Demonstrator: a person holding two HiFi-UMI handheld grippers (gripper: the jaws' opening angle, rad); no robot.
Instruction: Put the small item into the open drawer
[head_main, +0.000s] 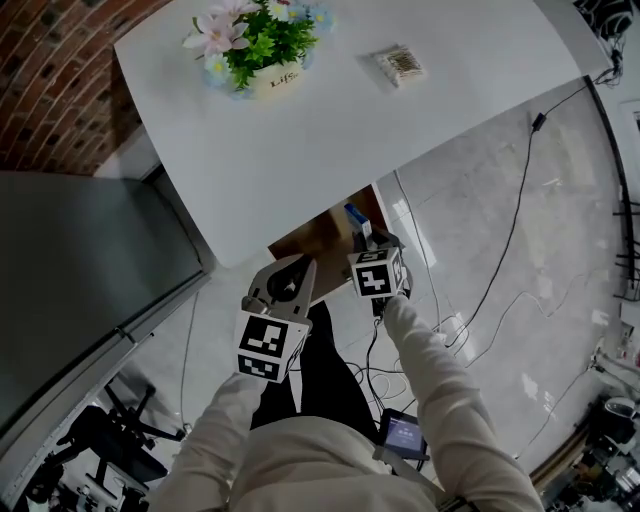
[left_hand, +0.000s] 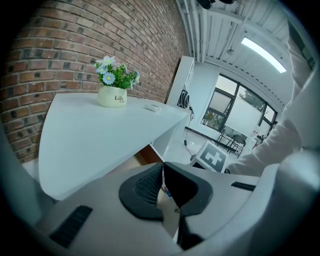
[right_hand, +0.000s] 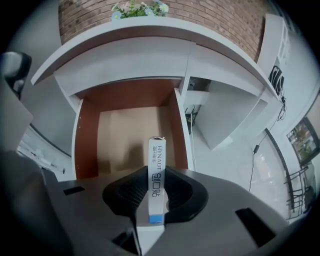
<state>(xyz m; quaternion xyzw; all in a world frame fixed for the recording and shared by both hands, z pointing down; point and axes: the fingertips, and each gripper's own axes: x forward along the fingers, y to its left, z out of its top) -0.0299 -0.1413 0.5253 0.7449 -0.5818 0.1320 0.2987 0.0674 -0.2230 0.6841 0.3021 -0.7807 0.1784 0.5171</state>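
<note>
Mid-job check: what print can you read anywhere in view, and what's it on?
"HYNAUT", with Chinese characters below it: narrow box held in the right claw.
"Life": white flower pot on the table.
Too small to read: print on the packet on the table.

Bright, even indoor light — a ceiling strip lamp (left_hand: 260, 51) glows white, and the glossy floor (head_main: 570, 200) carries soft glare. Both gripper views bow heavily, with dark vignetted corners; the head view's edges curve too.
</note>
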